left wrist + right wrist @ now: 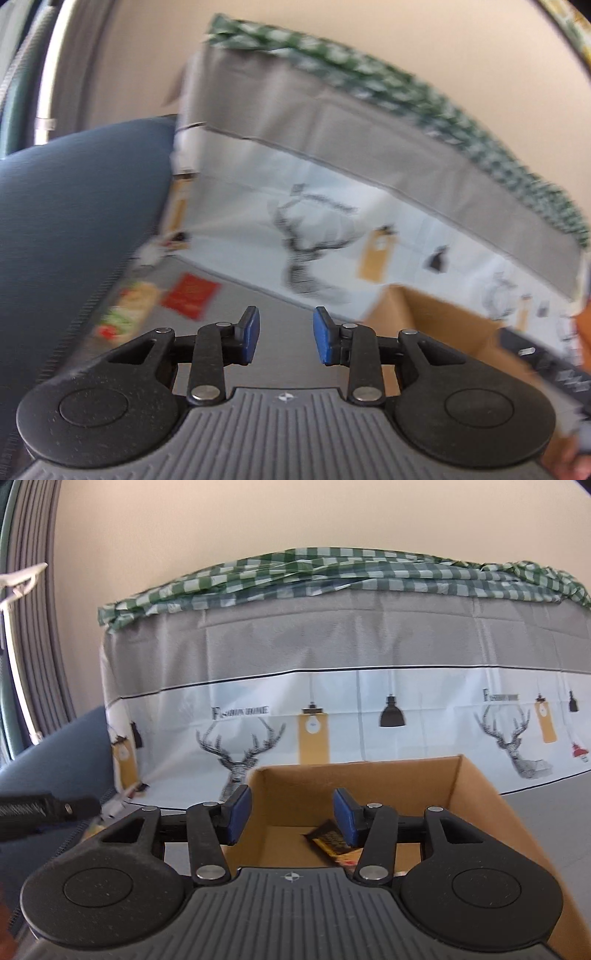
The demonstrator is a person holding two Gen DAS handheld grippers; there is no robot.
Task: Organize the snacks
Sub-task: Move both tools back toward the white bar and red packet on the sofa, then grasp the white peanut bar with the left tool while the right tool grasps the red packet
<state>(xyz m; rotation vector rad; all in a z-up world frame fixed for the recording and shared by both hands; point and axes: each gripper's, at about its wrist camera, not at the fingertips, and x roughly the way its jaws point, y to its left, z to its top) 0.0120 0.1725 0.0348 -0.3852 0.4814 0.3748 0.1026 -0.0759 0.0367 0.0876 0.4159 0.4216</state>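
The right claw [291, 814] hangs with jaws apart and empty above the cardboard box [480, 797], where a dark snack packet [328, 838] lies on the floor of it. The left claw [285, 334], likewise parted and empty, points over the grey bench [236, 295] toward a red packet [190, 295] and a green-and-red packet [129, 314] lying farther off.

Left gripper [285, 338] jaws apart, nothing between them. Ahead on the grey surface [266, 314]: red packet [190, 295], green-and-yellow snack bag [129, 310] (both blurred). Cardboard box [424, 317] at right, blue cushion [74, 221] at left.
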